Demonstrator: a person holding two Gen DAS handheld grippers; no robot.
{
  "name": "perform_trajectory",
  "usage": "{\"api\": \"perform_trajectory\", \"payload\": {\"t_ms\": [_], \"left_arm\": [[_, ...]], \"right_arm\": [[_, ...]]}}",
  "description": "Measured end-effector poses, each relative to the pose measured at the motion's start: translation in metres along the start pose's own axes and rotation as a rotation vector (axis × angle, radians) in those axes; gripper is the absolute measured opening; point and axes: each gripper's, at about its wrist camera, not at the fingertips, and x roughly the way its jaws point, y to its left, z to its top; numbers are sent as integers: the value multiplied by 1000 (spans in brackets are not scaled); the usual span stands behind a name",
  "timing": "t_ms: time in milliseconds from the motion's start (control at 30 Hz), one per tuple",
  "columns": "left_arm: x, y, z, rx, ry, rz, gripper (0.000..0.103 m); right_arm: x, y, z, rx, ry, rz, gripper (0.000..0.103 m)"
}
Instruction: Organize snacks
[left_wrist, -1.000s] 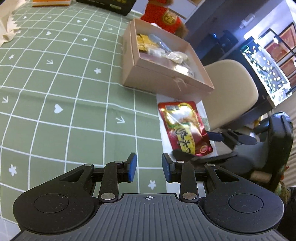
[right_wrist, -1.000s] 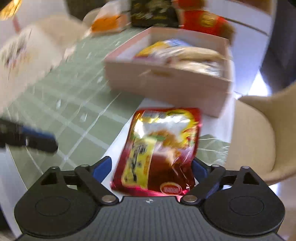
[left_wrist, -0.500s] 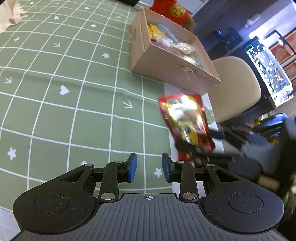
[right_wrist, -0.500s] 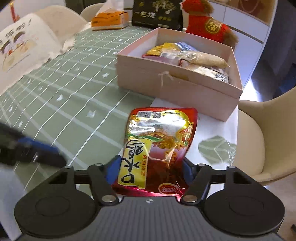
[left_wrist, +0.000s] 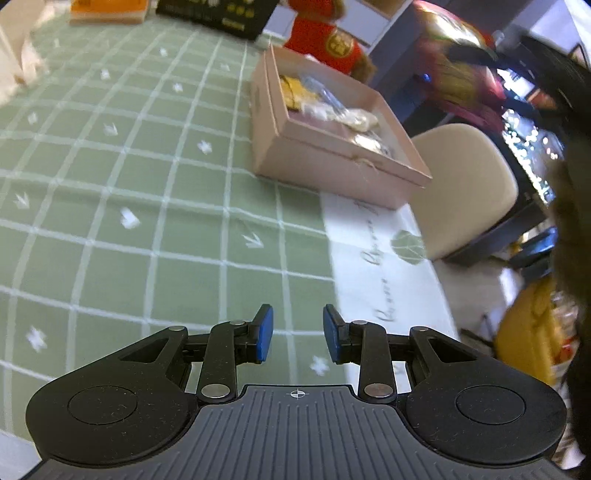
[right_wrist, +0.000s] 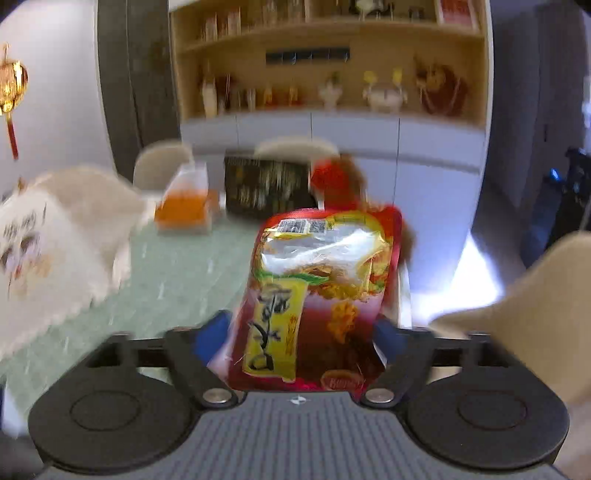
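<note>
My right gripper is shut on a red and yellow snack packet and holds it high above the table. The packet also shows blurred at the top right of the left wrist view. A pink cardboard box with several snack packets inside stands on the green checked tablecloth, ahead and right of my left gripper. The left gripper is open, empty, low over the cloth near the table's front edge.
A white printed mat lies by the table's right edge. A red plush toy, a black box and an orange tissue box stand at the far end. A beige chair stands right of the table.
The right gripper has closed on the packet and lifted it off the white mat, tilting upward. The left gripper stayed open and shifted a little over the cloth.
</note>
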Motion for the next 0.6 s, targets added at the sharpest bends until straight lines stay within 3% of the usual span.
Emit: {"api": "perform_trajectory", "payload": {"t_ms": [133,300,433,600], "left_arm": [[-3,6,0,93,-67,88,33],[3,19,1,177,-142,157,33],[20,24,4,208,-161,168,33],[34,21,2,291,-240,172,34]], "right_arm": [[32,1,-16,58,105,-37,92],[32,16,-99,137,202,-76,93],[42,30,-151,202,254,-129,93],[54,52,-167,119,241,-179,95]]}}
